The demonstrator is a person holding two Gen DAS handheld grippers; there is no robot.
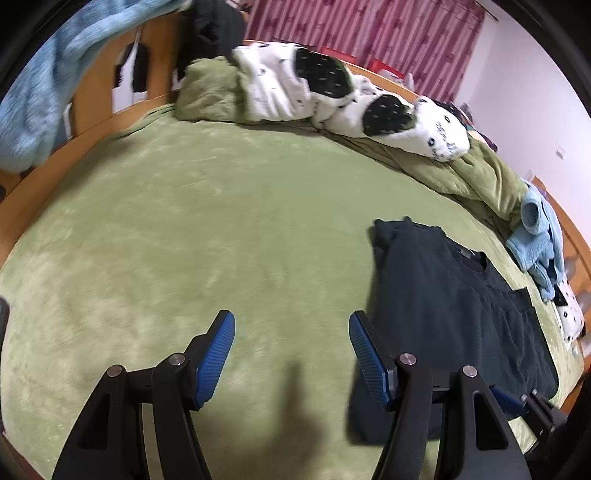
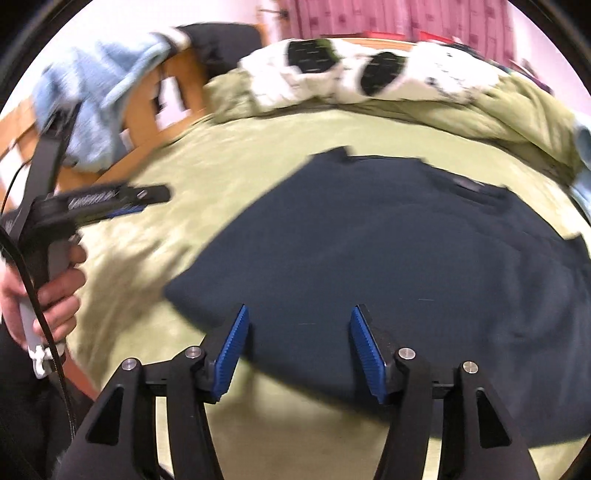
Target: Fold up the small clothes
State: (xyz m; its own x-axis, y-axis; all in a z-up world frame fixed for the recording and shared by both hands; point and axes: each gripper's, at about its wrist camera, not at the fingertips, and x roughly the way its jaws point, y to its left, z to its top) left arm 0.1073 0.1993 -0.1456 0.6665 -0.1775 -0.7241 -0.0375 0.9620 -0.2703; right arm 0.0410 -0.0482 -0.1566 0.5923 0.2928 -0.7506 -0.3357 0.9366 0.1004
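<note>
My left gripper (image 1: pixel 291 334) hangs over the green plush bedspread (image 1: pixel 184 240) with its blue ribbed pads spread wide and nothing between them. My right gripper (image 2: pixel 299 328) is just as wide apart and also holds nothing; it hovers above the near edge of the dark navy short-sleeved shirt (image 2: pixel 388 251).

That dark navy shirt (image 1: pixel 461 306) lies flat on the bedspread, to the right of my left gripper. Its long axis runs from the near side of the bed toward the far side, leaning a little to the right, with the collar and its small label at the far end and the hem nearest me. One sleeve sticks out to the right.

Along the far edge of the bed sits a bunched white quilt with black patches (image 1: pixel 332 92) on a rumpled green blanket (image 1: pixel 480 173). A light blue fleece garment (image 1: pixel 535 240) is heaped at the far right, near the shirt's collar. Another light blue fleece piece (image 1: pixel 48 85) hangs over the wooden bed rail (image 1: pixel 110 74) at the far left. Pink striped curtains (image 1: pixel 369 29) cover the wall behind.

In the right wrist view, which is blurred, my left hand (image 2: pixel 48 291) grips the left tool's handle at the left side.
</note>
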